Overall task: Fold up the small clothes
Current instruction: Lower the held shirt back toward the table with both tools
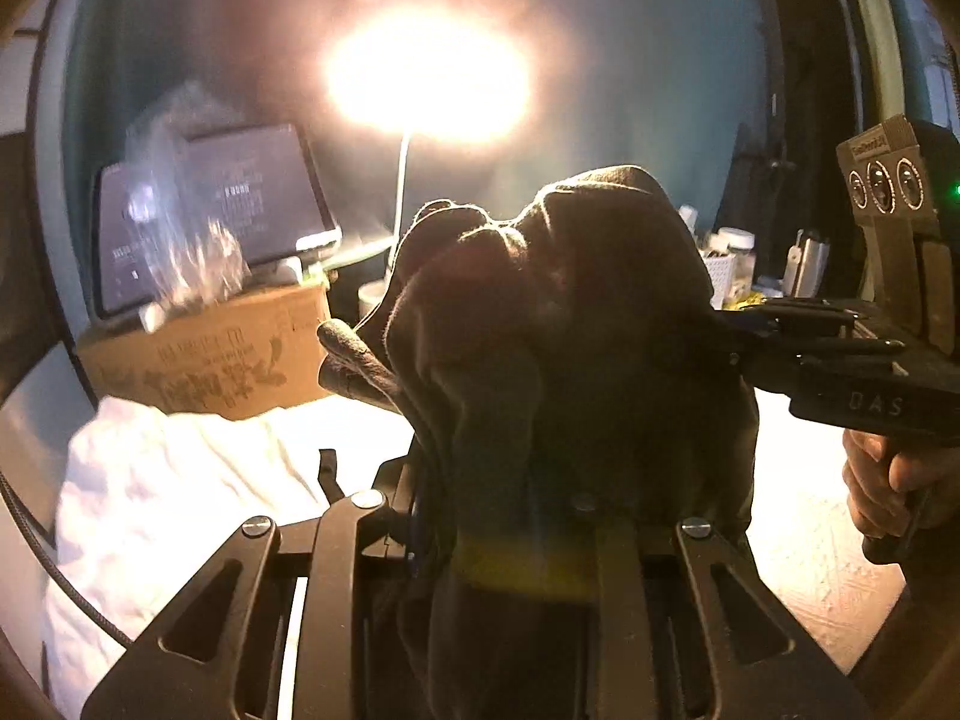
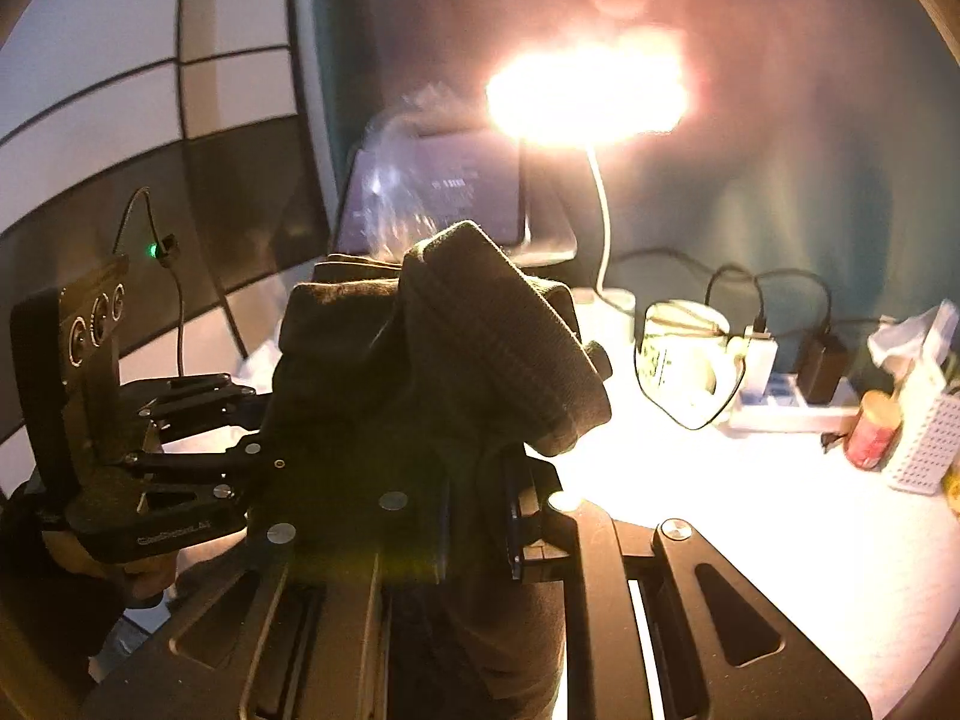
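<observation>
Together both grippers' fingers [image 1: 729, 324] pinch a dark garment [image 1: 558, 312]

**Harsh lamp glare, dim foreground**

A desk lamp [image 1: 427, 75] blows out to a white-orange bloom in both views; haze veils the teal wall; the backlit dark garment [image 1: 558, 324] reads near-silhouette; the tabletop [image 2: 750, 510] overexposes; fisheye edges bend and darken; slight blur throughout.

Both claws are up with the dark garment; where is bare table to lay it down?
Bare table lies ahead of the right claw, before the mug, power strip and red can. Left is crowded: white cloth and cardboard box near the left claw, which also grips the dark garment.
</observation>
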A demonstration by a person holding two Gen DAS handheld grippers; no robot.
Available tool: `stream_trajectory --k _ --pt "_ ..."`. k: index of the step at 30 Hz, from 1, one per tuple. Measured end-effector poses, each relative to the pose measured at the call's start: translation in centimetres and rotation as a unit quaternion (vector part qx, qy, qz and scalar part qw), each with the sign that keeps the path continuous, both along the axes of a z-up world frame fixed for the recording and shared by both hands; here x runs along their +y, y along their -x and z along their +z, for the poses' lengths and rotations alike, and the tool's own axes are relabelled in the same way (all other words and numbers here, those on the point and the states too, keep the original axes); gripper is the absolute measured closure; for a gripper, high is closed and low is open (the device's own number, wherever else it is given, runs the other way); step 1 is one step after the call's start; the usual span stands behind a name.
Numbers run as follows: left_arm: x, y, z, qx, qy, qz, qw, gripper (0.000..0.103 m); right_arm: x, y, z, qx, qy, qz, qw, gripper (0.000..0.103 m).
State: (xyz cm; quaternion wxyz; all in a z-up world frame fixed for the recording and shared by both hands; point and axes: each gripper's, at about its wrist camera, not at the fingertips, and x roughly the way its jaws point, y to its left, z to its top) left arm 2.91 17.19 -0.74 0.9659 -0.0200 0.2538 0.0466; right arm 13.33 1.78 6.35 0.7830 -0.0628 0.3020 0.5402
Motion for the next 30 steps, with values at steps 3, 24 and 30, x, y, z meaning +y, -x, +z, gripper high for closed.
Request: stream_trajectory --k 3,24,30 --pt "0.9 -1.4 -1.2 0.022 0.012 0.006 0.9997 0.079 1.0 -1.2 -1.5 0.017 0.013 0.003 1.0 0.087" --pt "5.8 -8.7 -8.7 0.164 0.07 0.037 0.9834 0.074 4.8 -9.9 -13.5 0.231 0.092 -0.013 0.969 0.073" --pt "8.1 -9.0 -8.2 0.173 0.14 0.046 0.9738 0.072 4.9 -11.3 -14.3 0.26 0.082 -0.008 0.962 0.066"
